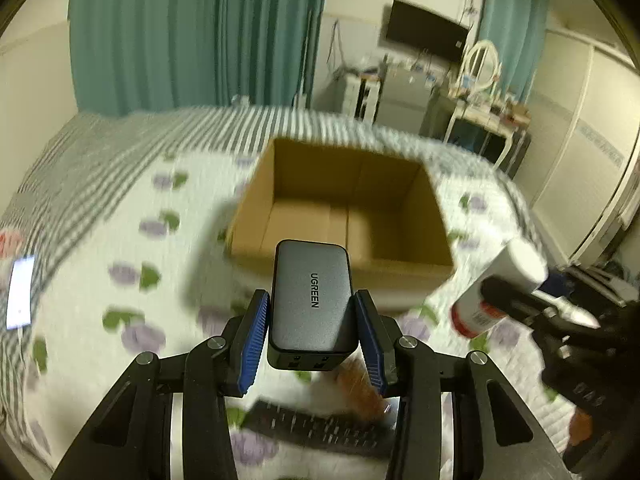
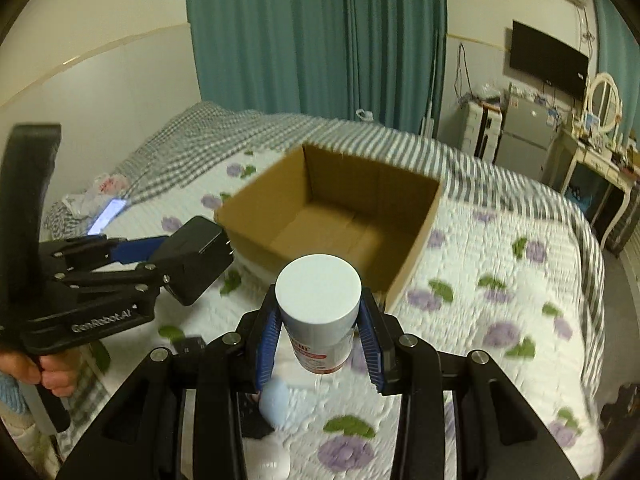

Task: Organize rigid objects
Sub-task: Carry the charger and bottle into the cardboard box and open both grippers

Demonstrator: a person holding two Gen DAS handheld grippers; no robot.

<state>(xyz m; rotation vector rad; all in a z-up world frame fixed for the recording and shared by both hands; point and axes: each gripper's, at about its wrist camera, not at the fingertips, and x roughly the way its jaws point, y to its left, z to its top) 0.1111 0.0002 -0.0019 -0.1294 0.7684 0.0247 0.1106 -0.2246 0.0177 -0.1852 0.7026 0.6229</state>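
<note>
My left gripper [image 1: 311,312] is shut on a grey UGREEN charger [image 1: 311,302], held above the bed just short of the open cardboard box [image 1: 416,270]. It also shows in the right wrist view [image 2: 188,258] at the left of the box [image 2: 248,216]. My right gripper [image 2: 318,334] is shut on a white bottle with a red label [image 2: 318,304], held above the quilt near the box's front edge. The bottle shows in the left wrist view [image 1: 496,292] at the right. The box looks empty.
A dark remote control [image 1: 316,426] lies on the flowered quilt [image 1: 100,240] below the left gripper. A white ball [image 2: 276,398] and a round white object [image 2: 272,462] lie below the right gripper. A lit phone [image 2: 106,216] rests near the bed's left side.
</note>
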